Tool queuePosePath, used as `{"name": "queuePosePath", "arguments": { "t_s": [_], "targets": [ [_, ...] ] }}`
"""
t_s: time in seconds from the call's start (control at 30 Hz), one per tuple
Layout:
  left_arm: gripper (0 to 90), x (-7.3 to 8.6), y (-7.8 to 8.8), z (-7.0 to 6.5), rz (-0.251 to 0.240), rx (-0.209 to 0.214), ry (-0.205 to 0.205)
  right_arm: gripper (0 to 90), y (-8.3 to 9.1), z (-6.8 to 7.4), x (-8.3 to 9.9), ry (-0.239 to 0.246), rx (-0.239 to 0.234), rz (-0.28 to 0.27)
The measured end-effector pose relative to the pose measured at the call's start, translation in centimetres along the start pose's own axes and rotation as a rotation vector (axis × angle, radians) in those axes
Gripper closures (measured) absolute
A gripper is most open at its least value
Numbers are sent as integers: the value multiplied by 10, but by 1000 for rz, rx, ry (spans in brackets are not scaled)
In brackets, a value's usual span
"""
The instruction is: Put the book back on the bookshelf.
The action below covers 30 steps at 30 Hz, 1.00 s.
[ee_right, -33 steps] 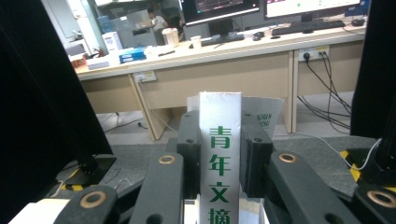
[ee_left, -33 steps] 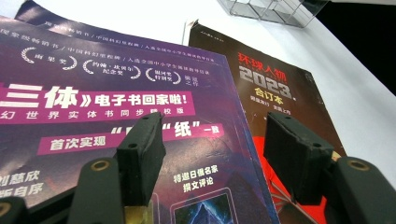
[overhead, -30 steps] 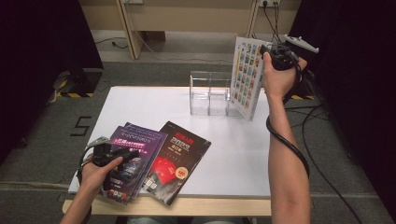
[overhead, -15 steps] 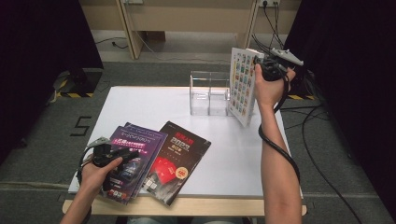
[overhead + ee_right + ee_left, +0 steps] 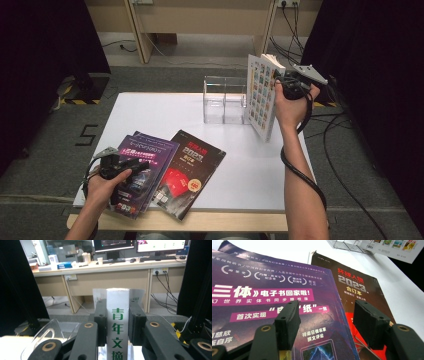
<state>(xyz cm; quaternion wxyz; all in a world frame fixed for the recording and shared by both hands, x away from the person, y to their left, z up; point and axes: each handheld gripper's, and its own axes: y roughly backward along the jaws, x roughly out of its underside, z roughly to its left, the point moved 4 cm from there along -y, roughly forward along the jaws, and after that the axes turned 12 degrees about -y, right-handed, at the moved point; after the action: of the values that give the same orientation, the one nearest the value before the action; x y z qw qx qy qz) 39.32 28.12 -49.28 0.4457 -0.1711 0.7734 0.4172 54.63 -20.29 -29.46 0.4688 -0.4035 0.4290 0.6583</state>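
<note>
Two grippers at work: the right gripper (image 5: 281, 83) clamps a white-spined magazine (image 5: 261, 95) upright beside a clear acrylic holder (image 5: 224, 98).

In the right gripper view the jaws press both sides of the magazine's spine (image 5: 117, 322), which shows green characters running down it; its cover of small coloured tiles faces the holder, and its lower corner hangs above the white surface (image 5: 165, 111) just to the holder's right. The holder has two compartments, and both look empty. The left gripper (image 5: 325, 322) rests with its jaws standing wide and clasping nothing, over a purple magazine (image 5: 262, 297) at the surface's near left corner, which overlaps a dark magazine with a red panel (image 5: 187, 172) lying just beside it.
</note>
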Motion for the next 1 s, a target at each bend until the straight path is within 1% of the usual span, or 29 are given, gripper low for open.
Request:
{"name": "queuePosePath", "arguments": {
  "t_s": [0.2,0.33,0.47,0.6,0.7,0.77,0.9,0.93,1.0],
  "targets": [
    [374,-1,0,-2,-6,3,1,734,14,-4,9,9,1,41],
    [374,-2,2,-2,-8,3,-1,732,21,-5,14,22,1,50],
    [373,-2,4,-1,-11,3,-2,730,30,-7,20,17,0,48],
    [374,-3,4,-1,-16,2,1,728,39,-8,26,28,-4,63],
    [374,-3,4,-2,-18,2,1,722,44,-10,29,18,-11,79],
    [374,-3,4,-3,-15,4,-1,717,47,-11,30,22,-16,86],
    [374,-2,3,-4,-12,8,-1,685,51,-14,31,12,-22,119],
    [374,-2,2,-4,-12,9,-2,684,51,-15,30,14,-17,126],
    [374,-2,2,-4,-11,10,-3,676,49,-15,29,8,-23,166]
  ]
}}
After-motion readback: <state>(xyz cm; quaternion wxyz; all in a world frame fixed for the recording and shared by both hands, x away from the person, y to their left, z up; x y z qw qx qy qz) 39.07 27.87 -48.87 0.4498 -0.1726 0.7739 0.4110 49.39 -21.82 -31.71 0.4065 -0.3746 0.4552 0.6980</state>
